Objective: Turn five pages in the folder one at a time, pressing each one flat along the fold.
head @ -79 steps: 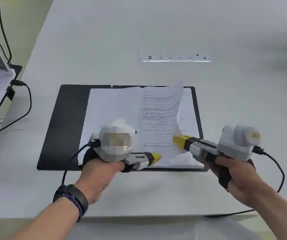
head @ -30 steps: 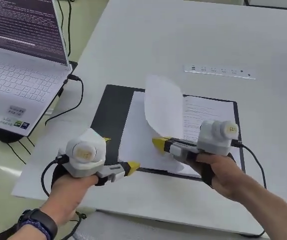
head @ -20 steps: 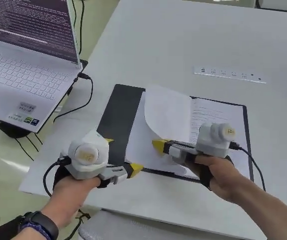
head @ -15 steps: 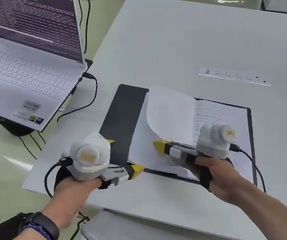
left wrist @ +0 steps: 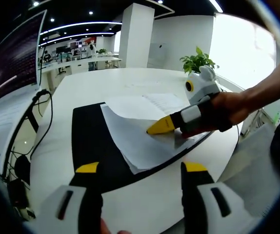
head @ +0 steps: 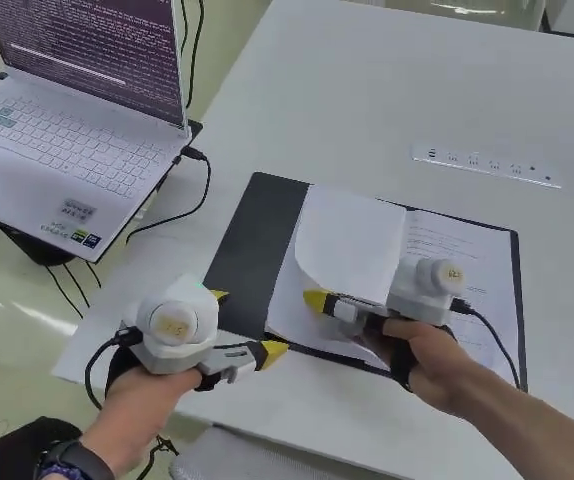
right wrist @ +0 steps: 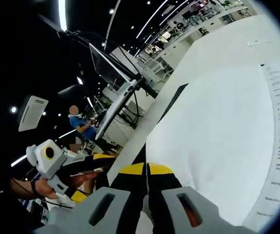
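Note:
A black folder [head: 252, 240] lies open on the white table, with printed sheets on its right half [head: 472, 260]. One white page [head: 352, 240] is lifted and curls over toward the left. My right gripper [head: 316, 299] is shut on this page's lower edge; in the right gripper view its yellow tips [right wrist: 147, 169] meet on the sheet [right wrist: 218, 131]. My left gripper [head: 244, 322] is open at the folder's near left corner, holding nothing. In the left gripper view its jaws [left wrist: 141, 168] stand wide apart, facing the folder [left wrist: 89, 131] and the right gripper [left wrist: 160, 126].
An open laptop [head: 67, 130] sits off the table's left edge, with a black cable [head: 182, 205] trailing toward the folder. A white power strip [head: 487, 166] lies beyond the folder. The table's near edge [head: 297, 425] runs just below the grippers. A person stands far off [right wrist: 79, 124].
The right gripper has carried the lifted page leftward and lower over the fold. The left gripper came off the folder to its near left corner. The head camera has shifted left.

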